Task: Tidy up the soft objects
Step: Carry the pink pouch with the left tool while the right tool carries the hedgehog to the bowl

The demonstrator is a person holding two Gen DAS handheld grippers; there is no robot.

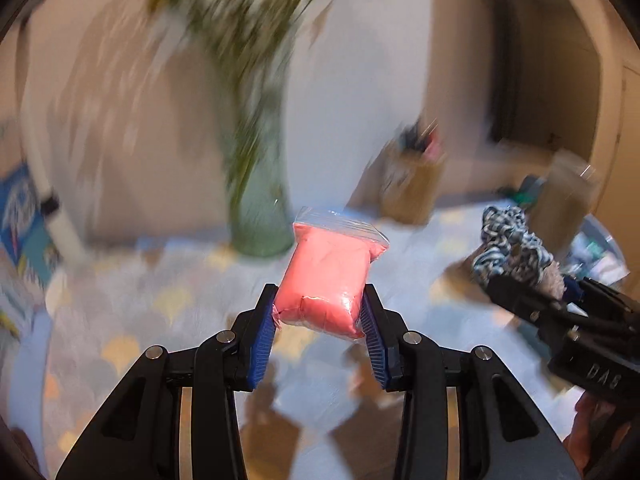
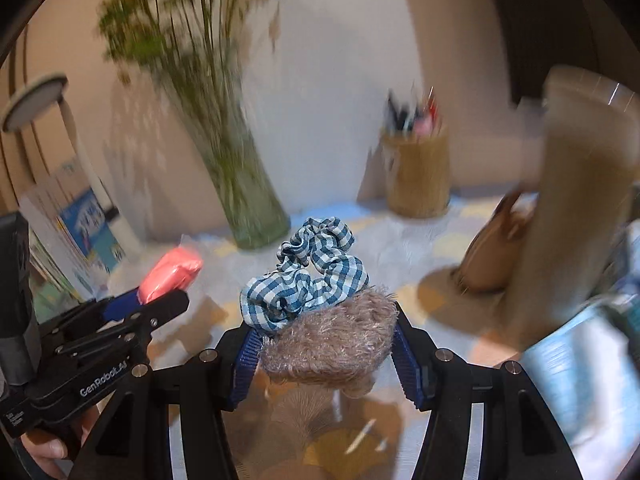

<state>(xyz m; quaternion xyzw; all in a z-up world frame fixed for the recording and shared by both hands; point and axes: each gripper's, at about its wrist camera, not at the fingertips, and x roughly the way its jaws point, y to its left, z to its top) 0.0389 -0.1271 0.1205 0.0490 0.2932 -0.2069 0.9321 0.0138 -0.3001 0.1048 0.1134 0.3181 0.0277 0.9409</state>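
My left gripper [image 1: 320, 306] is shut on a pink soft block in a clear plastic bag [image 1: 326, 280] and holds it above the table. It also shows in the right wrist view [image 2: 170, 274], at the left. My right gripper [image 2: 326, 332] is shut on a fuzzy grey-brown scrunchie [image 2: 332, 344] with a blue-and-white checked scrunchie [image 2: 308, 276] bunched on top of it. Both scrunchies show at the right of the left wrist view [image 1: 512, 246]. The two grippers are side by side, apart, above the patterned tablecloth [image 2: 400, 248].
A green glass vase with stems [image 2: 248, 200] stands at the back by the wall. A woven pen holder [image 2: 418, 172] stands right of it. A tan bag [image 2: 492, 256] and a tall blurred beige object [image 2: 576, 200] are at the right. Books [image 2: 84, 232] lean at the left.
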